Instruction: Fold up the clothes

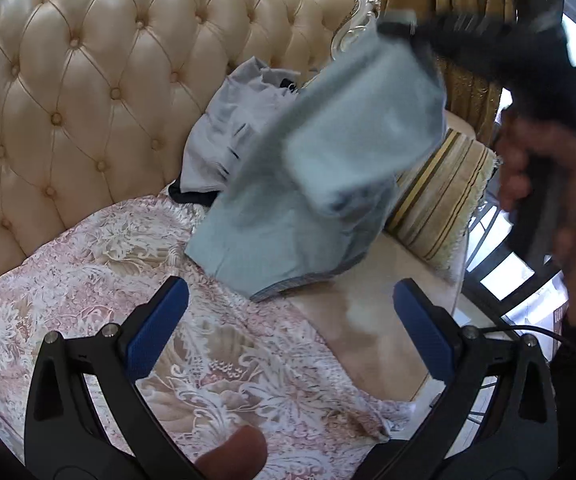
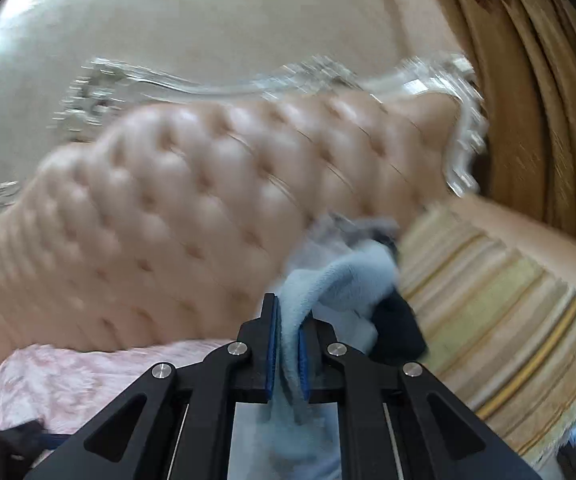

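Tufted cream sofa (image 1: 87, 92) here, lace cover on the seat. Right tool (image 2: 286, 344) is clamped on the blue garment (image 1: 308, 184), lifting it over the cushion, lower hem just beyond my left tool (image 1: 292, 332), which hangs wide open, angled down.

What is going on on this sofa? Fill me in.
A person with a handheld gripper in each hand is folding clothes on a tufted sofa. The right gripper is shut on a light blue garment and holds it lifted, its lower edge on the seat beside a striped cushion. The left gripper is open and empty over the patterned seat cover. A grey garment lies crumpled behind.
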